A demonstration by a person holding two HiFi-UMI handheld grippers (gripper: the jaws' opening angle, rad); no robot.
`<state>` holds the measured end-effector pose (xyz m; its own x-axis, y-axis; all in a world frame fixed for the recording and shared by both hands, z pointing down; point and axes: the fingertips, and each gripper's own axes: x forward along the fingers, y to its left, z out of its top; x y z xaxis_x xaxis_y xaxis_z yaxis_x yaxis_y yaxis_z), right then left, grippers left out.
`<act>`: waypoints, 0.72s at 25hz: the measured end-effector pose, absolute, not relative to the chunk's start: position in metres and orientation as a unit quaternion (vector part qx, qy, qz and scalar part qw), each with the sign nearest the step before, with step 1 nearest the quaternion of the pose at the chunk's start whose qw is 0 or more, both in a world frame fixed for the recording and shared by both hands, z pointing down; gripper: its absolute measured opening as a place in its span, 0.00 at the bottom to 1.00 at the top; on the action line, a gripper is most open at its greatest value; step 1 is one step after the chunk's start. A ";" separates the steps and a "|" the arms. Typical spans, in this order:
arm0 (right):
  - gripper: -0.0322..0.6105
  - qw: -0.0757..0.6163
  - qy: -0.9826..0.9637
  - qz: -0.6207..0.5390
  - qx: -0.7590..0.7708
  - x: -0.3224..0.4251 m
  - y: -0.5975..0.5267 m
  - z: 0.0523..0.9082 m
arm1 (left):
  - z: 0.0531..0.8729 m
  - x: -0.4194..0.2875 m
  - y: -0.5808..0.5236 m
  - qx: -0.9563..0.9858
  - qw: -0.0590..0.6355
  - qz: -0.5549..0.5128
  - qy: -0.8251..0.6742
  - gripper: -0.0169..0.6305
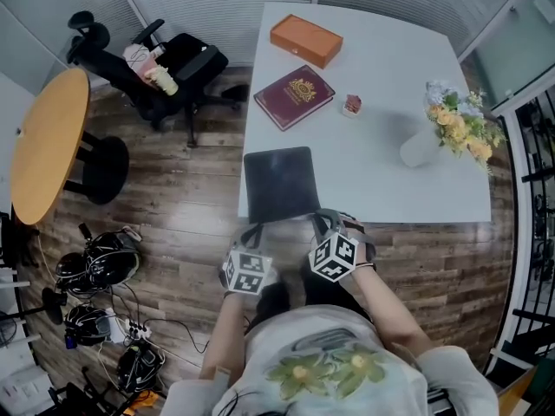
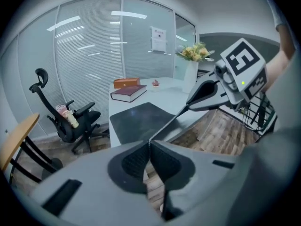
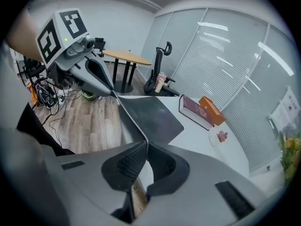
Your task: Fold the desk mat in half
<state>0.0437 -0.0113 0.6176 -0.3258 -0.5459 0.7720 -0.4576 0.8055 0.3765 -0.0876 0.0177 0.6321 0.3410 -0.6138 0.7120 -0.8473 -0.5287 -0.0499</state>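
Note:
A dark grey desk mat lies on the white table at its near left corner. The mat's near edge is raised off the table. My left gripper is shut on the near left corner of the mat, with the thin edge pinched between its pads. My right gripper is shut on the near right corner of the mat. The lifted edge runs taut between the two. Each gripper shows in the other's view: the right gripper and the left gripper.
Behind the mat lie a maroon book, an orange box and a small pink item. A vase of flowers stands at the right. A black office chair, a round wooden table and floor cables are left.

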 end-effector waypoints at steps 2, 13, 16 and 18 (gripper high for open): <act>0.10 0.489 -0.814 -0.038 0.312 0.044 -0.015 0.614 | 0.628 -0.088 0.013 0.801 0.175 0.344 -0.457 0.05; 0.10 0.457 -0.825 -0.008 0.332 0.044 -0.030 0.589 | 0.598 -0.088 -0.007 0.802 0.186 0.317 -0.471 0.05; 0.10 0.446 -0.830 -0.005 0.336 0.043 -0.034 0.580 | 0.589 -0.090 -0.010 0.800 0.186 0.316 -0.474 0.05; 0.10 0.438 -0.833 -0.004 0.338 0.043 -0.037 0.574 | 0.585 -0.090 -0.011 0.800 0.188 0.316 -0.474 0.05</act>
